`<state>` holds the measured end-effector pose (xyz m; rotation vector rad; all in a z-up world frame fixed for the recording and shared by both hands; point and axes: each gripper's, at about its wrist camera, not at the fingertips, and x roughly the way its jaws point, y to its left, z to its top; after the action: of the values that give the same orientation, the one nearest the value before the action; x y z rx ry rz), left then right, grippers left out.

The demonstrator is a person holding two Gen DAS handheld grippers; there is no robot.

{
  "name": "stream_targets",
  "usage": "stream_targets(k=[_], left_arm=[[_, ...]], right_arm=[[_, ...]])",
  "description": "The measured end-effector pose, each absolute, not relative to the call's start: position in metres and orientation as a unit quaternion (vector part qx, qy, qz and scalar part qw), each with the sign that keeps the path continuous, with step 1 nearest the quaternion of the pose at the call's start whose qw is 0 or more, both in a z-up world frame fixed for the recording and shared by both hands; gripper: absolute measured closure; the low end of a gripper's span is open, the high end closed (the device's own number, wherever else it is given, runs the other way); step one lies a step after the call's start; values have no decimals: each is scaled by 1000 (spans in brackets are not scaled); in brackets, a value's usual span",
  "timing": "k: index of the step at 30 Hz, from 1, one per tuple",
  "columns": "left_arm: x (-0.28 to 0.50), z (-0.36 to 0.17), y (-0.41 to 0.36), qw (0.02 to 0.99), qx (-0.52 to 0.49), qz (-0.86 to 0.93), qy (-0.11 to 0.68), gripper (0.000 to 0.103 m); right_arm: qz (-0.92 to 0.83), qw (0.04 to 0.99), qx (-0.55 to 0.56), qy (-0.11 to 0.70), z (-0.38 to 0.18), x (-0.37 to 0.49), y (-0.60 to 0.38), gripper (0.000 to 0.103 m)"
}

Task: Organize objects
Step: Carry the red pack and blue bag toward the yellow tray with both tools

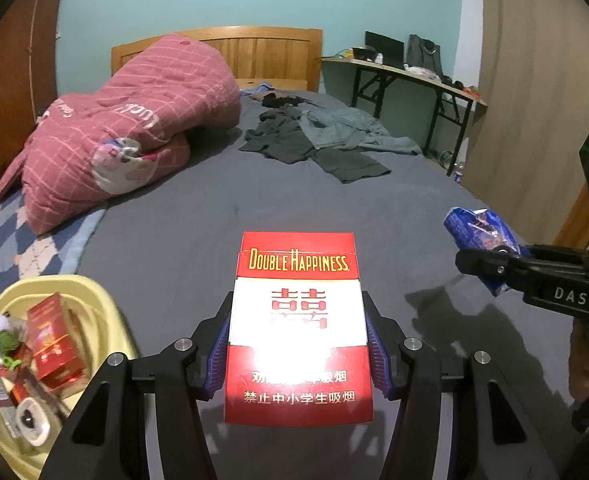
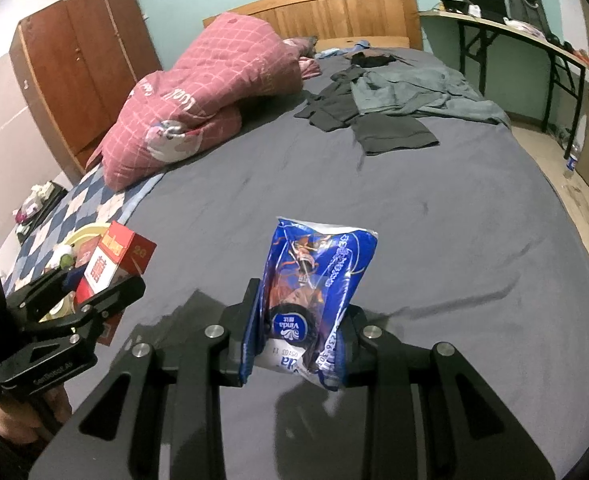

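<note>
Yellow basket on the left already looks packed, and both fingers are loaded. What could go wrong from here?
1. The yellow basket is crowded with a red box and small items; dropping in the red and white cigarette pack could tip things out.
2. The right gripper squeezes the soft blue tissue pack near its bottom, so it may sag or slip.
3. The left gripper and the right are close; crossing toward the basket risks a bump.

Pale yellow plastic basin (image 1: 94, 292) cut off by the lower left edge of the left wrist view; small contents blurred, unidentifiable. Middle print on the red-and-white cardboard cigarette pack (image 1: 298, 328) washed out by glare. Far clutter on the long wooden desk (image 2: 534, 36) too small to tell.
</note>
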<state>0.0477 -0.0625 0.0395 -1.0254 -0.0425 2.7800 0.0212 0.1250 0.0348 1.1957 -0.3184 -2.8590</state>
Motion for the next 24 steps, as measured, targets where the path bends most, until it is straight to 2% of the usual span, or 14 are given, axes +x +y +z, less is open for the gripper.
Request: stream_targets(k=[8, 11, 16, 24], left_arm=[[74, 59, -107, 47, -336, 940, -37, 48], [86, 64, -129, 32, -336, 940, -46, 48], [101, 72, -180, -24, -327, 944, -39, 48], [130, 86, -273, -112, -320, 938, -71, 48]], right_arm=[[-909, 72, 400, -90, 31, 7, 70, 72], [-907, 95, 407, -60, 31, 0, 33, 72], [-896, 137, 417, -61, 28, -19, -28, 72], [-883, 205, 422, -24, 39, -53, -133, 72]])
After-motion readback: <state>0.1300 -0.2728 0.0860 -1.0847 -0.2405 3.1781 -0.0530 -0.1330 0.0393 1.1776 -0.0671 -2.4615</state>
